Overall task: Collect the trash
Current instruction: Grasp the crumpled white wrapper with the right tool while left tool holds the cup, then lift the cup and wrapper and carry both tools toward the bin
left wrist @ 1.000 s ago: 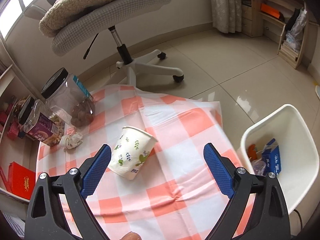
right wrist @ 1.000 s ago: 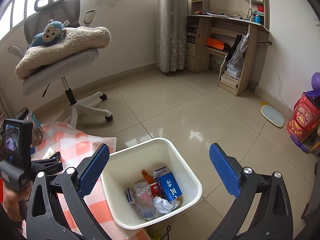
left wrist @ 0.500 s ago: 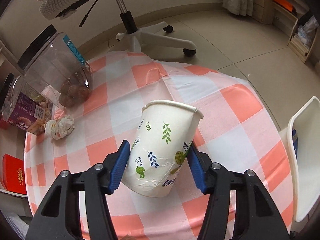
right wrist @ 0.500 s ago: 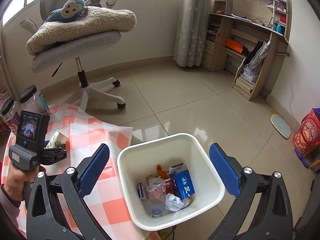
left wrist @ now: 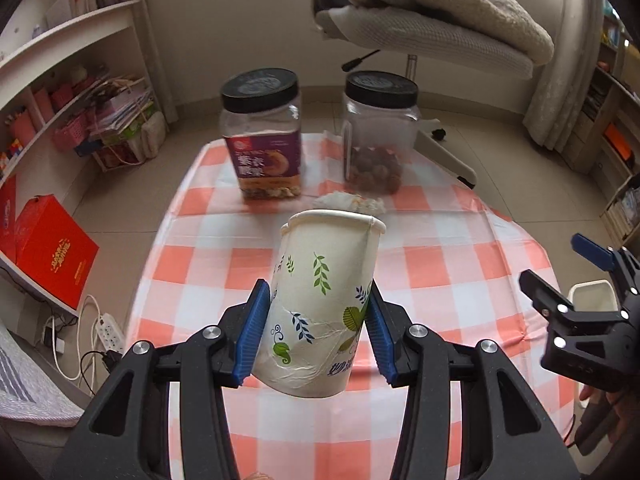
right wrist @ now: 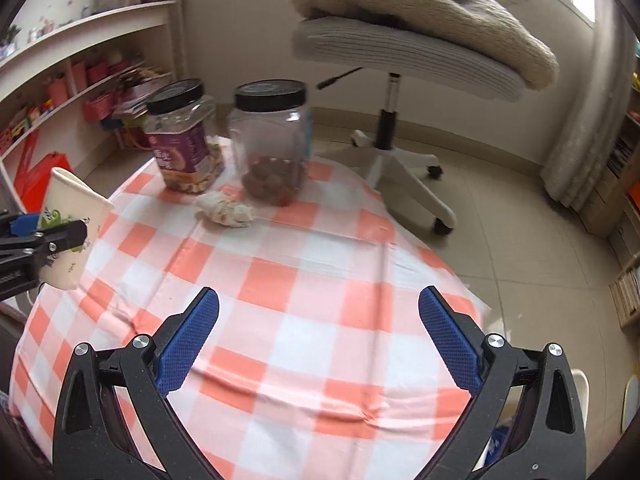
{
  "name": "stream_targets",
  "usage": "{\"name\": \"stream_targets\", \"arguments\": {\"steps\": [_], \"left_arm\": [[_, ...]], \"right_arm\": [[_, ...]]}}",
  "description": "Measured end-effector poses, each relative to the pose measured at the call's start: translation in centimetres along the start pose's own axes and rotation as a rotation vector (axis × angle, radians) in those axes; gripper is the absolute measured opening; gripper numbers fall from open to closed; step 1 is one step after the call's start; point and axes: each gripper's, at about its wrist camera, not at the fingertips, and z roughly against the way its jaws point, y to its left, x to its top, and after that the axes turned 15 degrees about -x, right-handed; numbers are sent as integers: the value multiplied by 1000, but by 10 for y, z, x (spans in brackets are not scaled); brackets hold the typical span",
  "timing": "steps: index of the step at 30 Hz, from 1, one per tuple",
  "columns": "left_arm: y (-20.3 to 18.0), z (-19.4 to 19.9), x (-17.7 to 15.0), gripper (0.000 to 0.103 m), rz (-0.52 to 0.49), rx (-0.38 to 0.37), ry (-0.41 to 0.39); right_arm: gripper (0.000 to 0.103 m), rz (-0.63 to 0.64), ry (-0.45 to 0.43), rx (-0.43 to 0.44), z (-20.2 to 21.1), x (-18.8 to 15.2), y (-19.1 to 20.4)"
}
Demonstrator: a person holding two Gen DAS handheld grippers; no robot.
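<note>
The white paper cup printed with green and blue leaves (left wrist: 324, 304) sits between the blue pads of the left tool (left wrist: 316, 336), raised above the orange-and-white checked tabletop (left wrist: 452, 256). Its long axis runs nearly upright, leaning a little, with the open rolled rim pointing up and away from the camera and the base toward the tool's black arms. The lower wall is creased where the pads press it. The left tool's jaws are closing, partway in, clamped on the cup's lower half. In the right wrist view the same cup (right wrist: 68, 232) shows at the left edge, tilted, rim up and to the left.

The right tool (right wrist: 318, 338) has its blue pads spread wide apart with nothing between them, only checked cloth beneath. In the left wrist view it appears at the right edge (left wrist: 580, 280), partly cut off.

A crumpled white paper wad (right wrist: 226, 210) lies on the tabletop just in front of two clear plastic jars with black lids: one with a purple label (left wrist: 266, 144), one holding brown pieces (left wrist: 378, 136). In the left wrist view the cup's rim hides most of the wad. A corner of a white bin (left wrist: 590, 296) peeks past the tabletop's right side, its contents hidden. The background is blurred.
</note>
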Motion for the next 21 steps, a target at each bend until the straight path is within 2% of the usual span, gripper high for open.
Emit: {"name": "stream_targets", "arguments": {"steps": [2,4,8,11,15,17,18,21], "left_arm": [[23,15,-3,47,-5,43,-39],[47,19,-5,47,20,64,-49],[84,12,-6,47,93,76,-27],[103,6,-3,47,145,65,-18],[107,1,-3,47,144,81,-14],[108,-1,-3,47,147,78,-11],[108,-1,-3,47,147,79,-14],[107,0,-5,47,145,85,-24]], "right_arm": [[95,90,-38,50,-18,17,44],[94,167,-60,64,-38,31,84],[86,227,-30,81,-79,52,133],[81,246,1,78,-105,61,150],[73,251,40,72,-132,67,159],[53,245,81,70,-145,68,163],[46,239,94,52,-149,68,163],[42,170,109,62,-145,67,154]]}}
